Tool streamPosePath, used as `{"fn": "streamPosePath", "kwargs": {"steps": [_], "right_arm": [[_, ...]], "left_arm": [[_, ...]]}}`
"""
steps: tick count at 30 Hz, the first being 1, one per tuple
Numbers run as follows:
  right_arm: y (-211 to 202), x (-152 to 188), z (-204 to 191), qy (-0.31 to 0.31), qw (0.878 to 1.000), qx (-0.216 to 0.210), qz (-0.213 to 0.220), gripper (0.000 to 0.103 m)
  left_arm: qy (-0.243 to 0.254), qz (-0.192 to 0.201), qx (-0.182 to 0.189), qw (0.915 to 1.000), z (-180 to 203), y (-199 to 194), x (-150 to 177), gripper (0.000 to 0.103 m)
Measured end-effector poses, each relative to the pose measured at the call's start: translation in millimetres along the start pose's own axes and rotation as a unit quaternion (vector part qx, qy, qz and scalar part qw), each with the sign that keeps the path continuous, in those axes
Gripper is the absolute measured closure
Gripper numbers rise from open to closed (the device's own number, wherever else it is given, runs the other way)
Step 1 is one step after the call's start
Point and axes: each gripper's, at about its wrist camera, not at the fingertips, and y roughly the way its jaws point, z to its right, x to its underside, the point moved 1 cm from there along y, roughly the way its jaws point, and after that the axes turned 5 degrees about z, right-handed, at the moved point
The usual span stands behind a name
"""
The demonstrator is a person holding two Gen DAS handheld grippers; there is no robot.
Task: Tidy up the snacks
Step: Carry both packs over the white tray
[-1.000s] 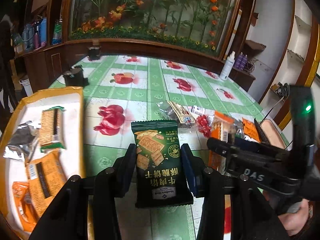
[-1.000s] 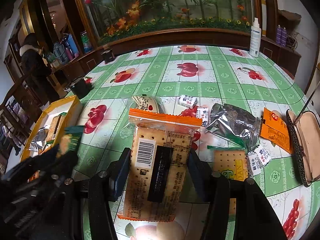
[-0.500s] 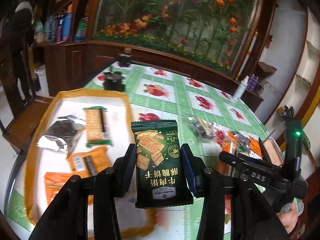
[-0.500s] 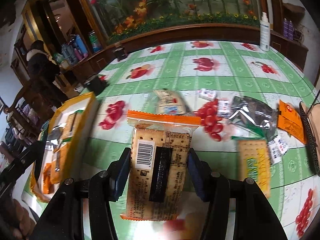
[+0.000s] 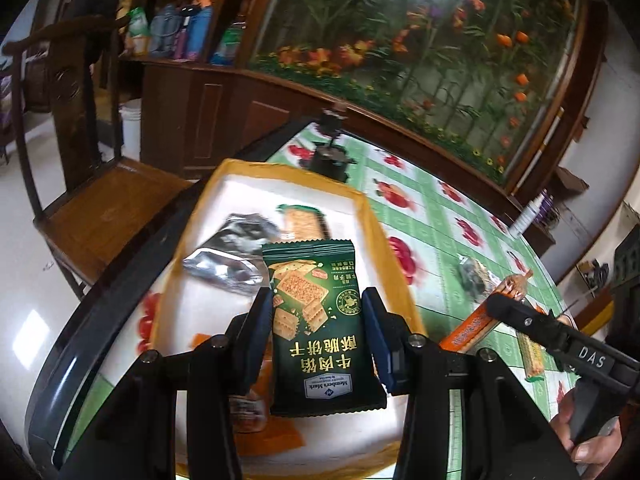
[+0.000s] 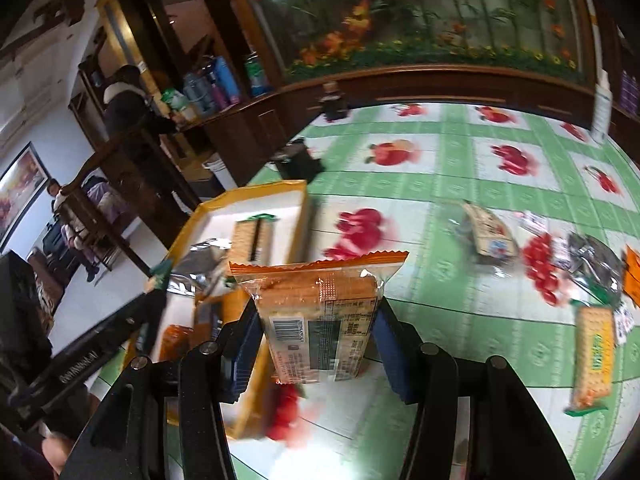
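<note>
Both loaded grippers now over tray (image 5: pixel 376 216)

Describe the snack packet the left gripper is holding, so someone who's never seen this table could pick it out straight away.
Find the yellow-rimmed tray at the edge of the green fruit-print table. Above it, the left gripper has its jaws closed on the dark green cracker packet. It is the only dark green packet, printed with golden crackers and gold Chinese lettering; its neighbours are silver, orange or clear.
</note>
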Motion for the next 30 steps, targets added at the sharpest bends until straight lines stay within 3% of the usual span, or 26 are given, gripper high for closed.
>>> {"fn": "streamPosePath", "kwargs": {"steps": [11, 15, 17, 22, 30], "right_arm": [[-1.1, -21.5, -50.2, -0.104, 0.991, 0.069, 0.053, 0.045], [-6.3, -26.3, -68.9, -0.123, 0.989, 0.049, 0.062, 0.045], [-1.3, -26.9, -77.3, -0.124, 0.991, 0.020, 0.047, 0.045], [39.0, -24.4, -85.3, -0.096, 0.994, -0.032, -0.036, 0.045], [92.5, -26.8, -88.8, -0.085, 0.994, -0.005, -0.069, 0.046]], "left_arm": [[-0.013, -0.014, -0.002, 0.9998, -19.5, 12.8, 7.7, 0.059], [-0.011, -0.015, -0.006, 0.9998, -20.6, 17.0, 9.8, 0.059], [-0.011, -0.017, -0.007, 0.9998, -20.6, 18.7, 10.8, 0.059], [-0.009, -0.020, -0.013, 0.9997, -20.8, 22.3, 14.1, 0.059], [-0.005, -0.025, -0.020, 0.9995, -21.3, 26.8, 19.7, 0.059]]}}
